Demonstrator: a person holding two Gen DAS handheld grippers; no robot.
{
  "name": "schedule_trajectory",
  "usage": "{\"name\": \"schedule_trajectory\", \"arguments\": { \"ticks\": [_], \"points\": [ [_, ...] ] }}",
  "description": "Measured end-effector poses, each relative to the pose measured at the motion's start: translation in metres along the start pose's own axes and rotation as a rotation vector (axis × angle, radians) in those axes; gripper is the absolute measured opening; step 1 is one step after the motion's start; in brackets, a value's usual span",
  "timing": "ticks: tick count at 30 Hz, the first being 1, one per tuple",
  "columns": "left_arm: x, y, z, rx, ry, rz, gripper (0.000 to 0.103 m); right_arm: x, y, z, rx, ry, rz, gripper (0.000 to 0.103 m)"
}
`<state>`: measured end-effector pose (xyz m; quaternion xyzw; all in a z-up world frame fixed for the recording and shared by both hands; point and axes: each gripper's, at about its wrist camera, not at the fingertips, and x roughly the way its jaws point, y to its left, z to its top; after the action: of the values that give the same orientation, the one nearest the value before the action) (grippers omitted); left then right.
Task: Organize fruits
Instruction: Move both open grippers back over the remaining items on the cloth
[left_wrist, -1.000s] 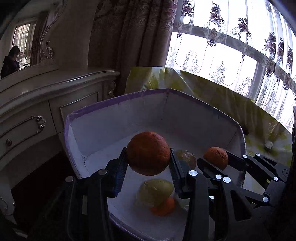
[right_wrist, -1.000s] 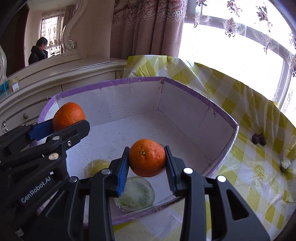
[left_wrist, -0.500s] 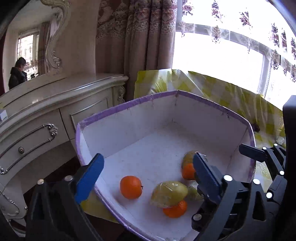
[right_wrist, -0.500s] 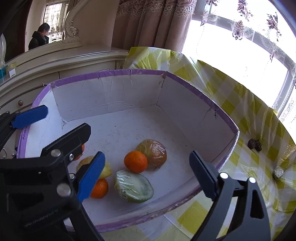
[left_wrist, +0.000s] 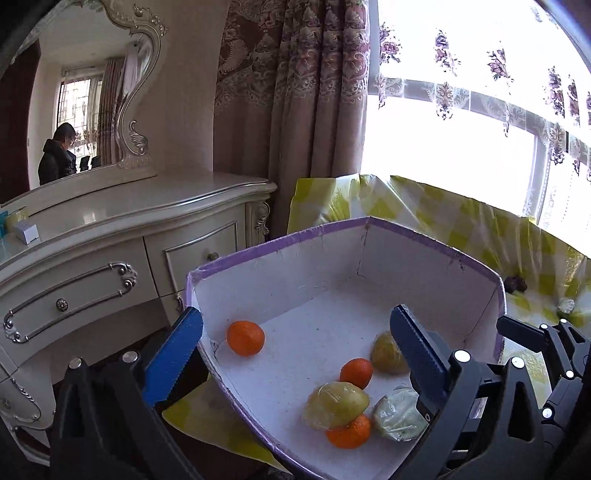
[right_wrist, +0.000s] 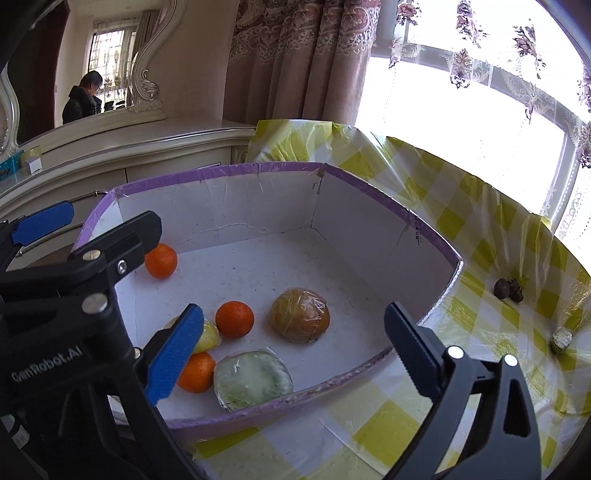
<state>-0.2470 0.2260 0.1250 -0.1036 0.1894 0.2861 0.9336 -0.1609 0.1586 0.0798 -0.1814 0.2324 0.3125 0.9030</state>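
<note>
Currently the drop-off step reads as complete: both the left gripper (left_wrist: 295, 343) and the right gripper (right_wrist: 293, 347) stand wide apart with nothing between the jaws, the right having just been opening. Three oranges, including one near the left wall (left_wrist: 245, 338), lie loose in the white box (right_wrist: 258, 199) among three wrapped fruits (contents unclear). Judgement: next move calls for withdrawing clear of the rim and seeking any fruit left on the checked cloth (right_wrist: 480, 229).
</note>
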Motion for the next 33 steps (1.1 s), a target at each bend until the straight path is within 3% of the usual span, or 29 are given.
{"name": "schedule_trajectory", "arguments": {
  "ticks": [4, 8, 12, 16, 18, 21, 25, 28, 33],
  "points": [
    [-0.033, -0.014, 0.007, 0.028, -0.153, -0.031, 0.098, -0.028, -0.027, -0.006, 0.072, -0.116, -0.008, 0.101],
    [-0.065, -0.045, 0.007, 0.125, -0.289, -0.077, 0.098, -0.049, -0.070, -0.018, 0.198, -0.181, -0.038, 0.101],
    [-0.088, -0.083, 0.003, 0.224, -0.358, -0.188, 0.098, -0.061, -0.123, -0.040, 0.362, -0.204, -0.089, 0.101],
    [-0.098, -0.130, -0.004, 0.340, -0.370, -0.343, 0.098, -0.064, -0.174, -0.069, 0.510, -0.184, -0.159, 0.101],
    [-0.095, -0.157, -0.011, 0.405, -0.341, -0.415, 0.098, -0.066, -0.197, -0.084, 0.560, -0.178, -0.204, 0.101],
    [-0.077, -0.199, -0.025, 0.484, -0.225, -0.545, 0.098, -0.068, -0.230, -0.106, 0.631, -0.147, -0.285, 0.101],
    [-0.033, -0.237, -0.038, 0.463, -0.047, -0.632, 0.098, -0.065, -0.273, -0.136, 0.732, -0.086, -0.384, 0.101],
    [0.009, -0.259, -0.041, 0.408, 0.102, -0.635, 0.098, -0.063, -0.299, -0.159, 0.806, -0.055, -0.432, 0.101],
    [0.077, -0.293, -0.050, 0.350, 0.263, -0.587, 0.098, -0.051, -0.329, -0.172, 0.864, -0.006, -0.497, 0.101]
  ]
}}
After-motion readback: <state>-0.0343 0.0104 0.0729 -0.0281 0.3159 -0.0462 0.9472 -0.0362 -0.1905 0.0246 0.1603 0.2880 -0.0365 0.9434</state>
